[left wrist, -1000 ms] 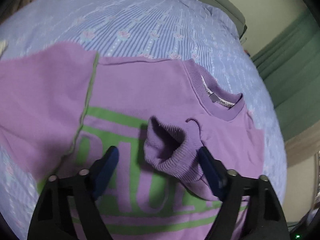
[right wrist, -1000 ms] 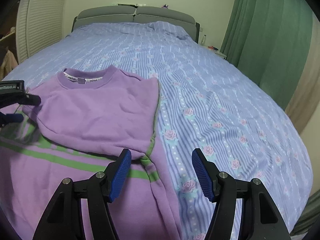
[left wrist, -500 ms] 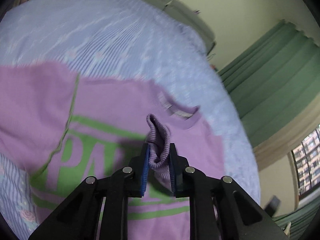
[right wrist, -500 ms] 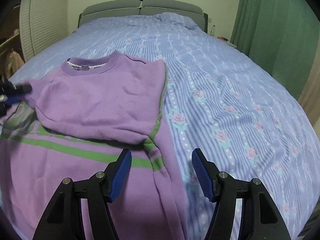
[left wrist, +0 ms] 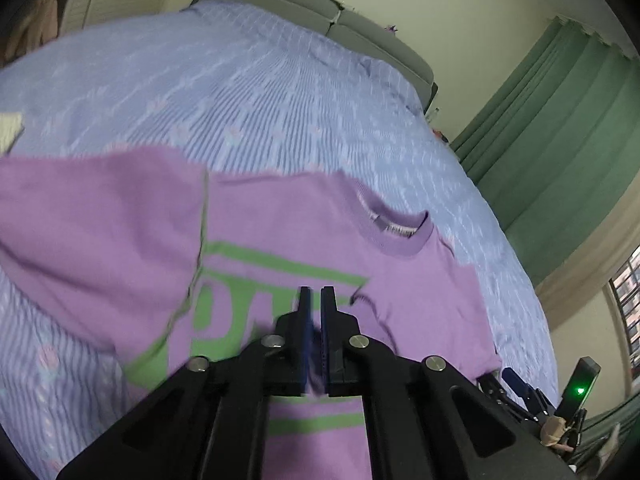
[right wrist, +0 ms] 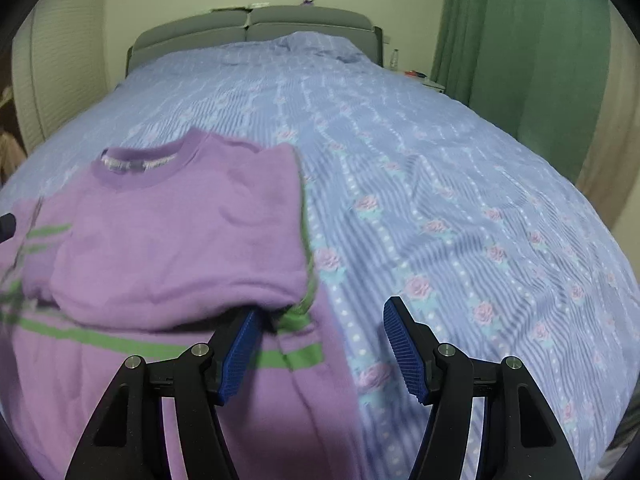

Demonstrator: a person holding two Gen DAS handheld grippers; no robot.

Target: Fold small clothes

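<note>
A purple sweatshirt (left wrist: 280, 224) with green lettering lies flat on the bed, collar (left wrist: 404, 240) toward the headboard. One sleeve (right wrist: 180, 248) is folded across its chest, with the cuff end at the left. My left gripper (left wrist: 314, 292) hovers over the green print with its jaws shut. No cuff shows above its fingertips, and I cannot tell whether any cloth is pinched lower down. My right gripper (right wrist: 320, 344) is open over the sweatshirt's right edge. Its left pad (right wrist: 240, 348) sits by the sleeve's fold and the green side seam (right wrist: 306, 280). Nothing lies between its pads.
A blue striped bedspread (right wrist: 440, 184) with rose print covers the wide bed beyond and right of the sweatshirt. The grey headboard (right wrist: 256, 28) stands at the far end, with green curtains (right wrist: 520, 60) to the right. A bedside surface (right wrist: 420, 76) holds small items.
My left jaws closed around the ribbed cuff, then shut fully. The cuff no longer sticks up between them, and that gripper has lifted back from the sweatshirt. My right gripper stayed open.
</note>
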